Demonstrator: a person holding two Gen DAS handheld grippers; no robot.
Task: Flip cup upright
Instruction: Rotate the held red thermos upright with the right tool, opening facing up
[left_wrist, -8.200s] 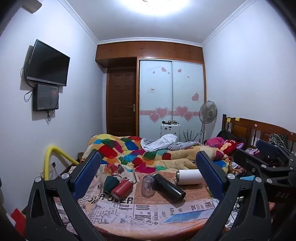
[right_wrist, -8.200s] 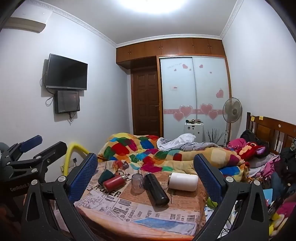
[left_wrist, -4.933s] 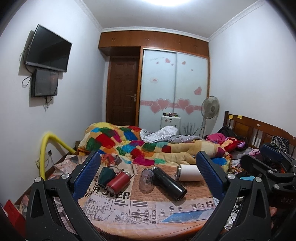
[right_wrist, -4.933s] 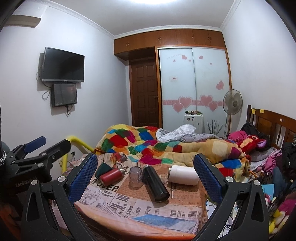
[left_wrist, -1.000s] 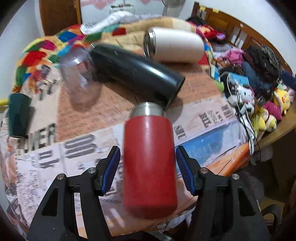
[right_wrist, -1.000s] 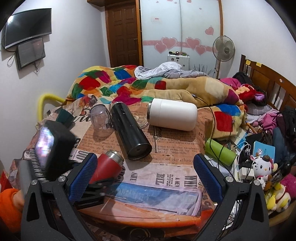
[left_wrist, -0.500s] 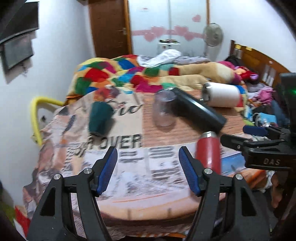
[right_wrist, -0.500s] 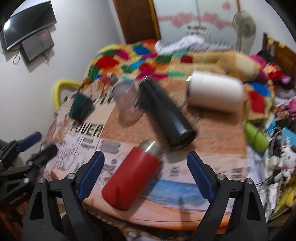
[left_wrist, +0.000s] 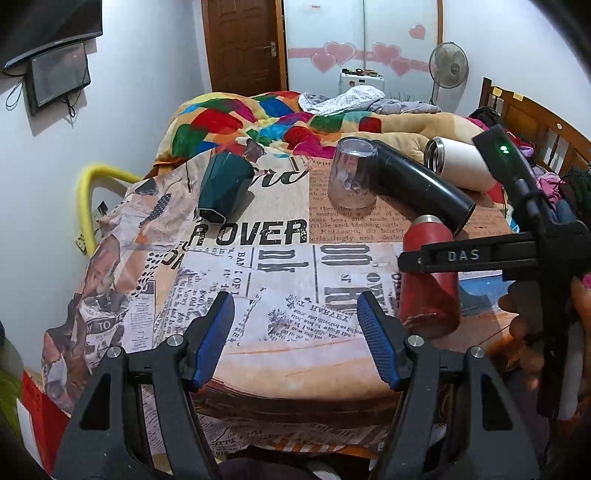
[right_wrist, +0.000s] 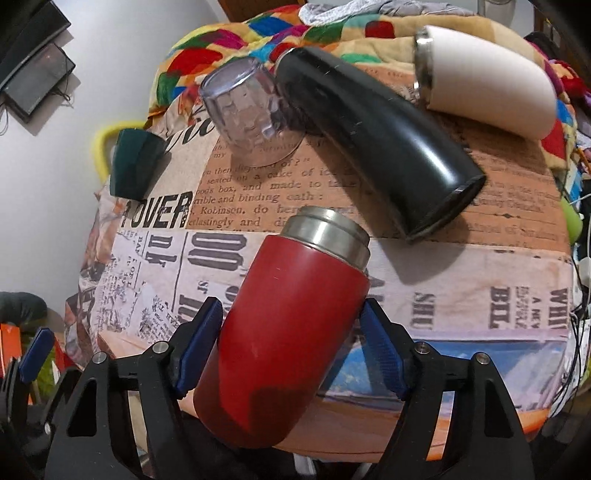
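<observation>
A red cup with a steel rim stands near the table's front edge, rim up, between the blue pads of my right gripper. The pads close on its sides. In the left wrist view the same red cup stands at the right, with the right gripper's black finger across it. My left gripper is open and empty over the front of the table. A clear cup stands upside down. A dark green cup, a black flask and a white cup lie on their sides.
The table wears a newspaper-print cloth. A bed with a patchwork quilt lies behind it. A yellow tube stands at the left, a wooden headboard at the right, with toys and cables below.
The left gripper let go of the red cup and drew back to the left. The right gripper closed in on the cup, which now stands more upright.
</observation>
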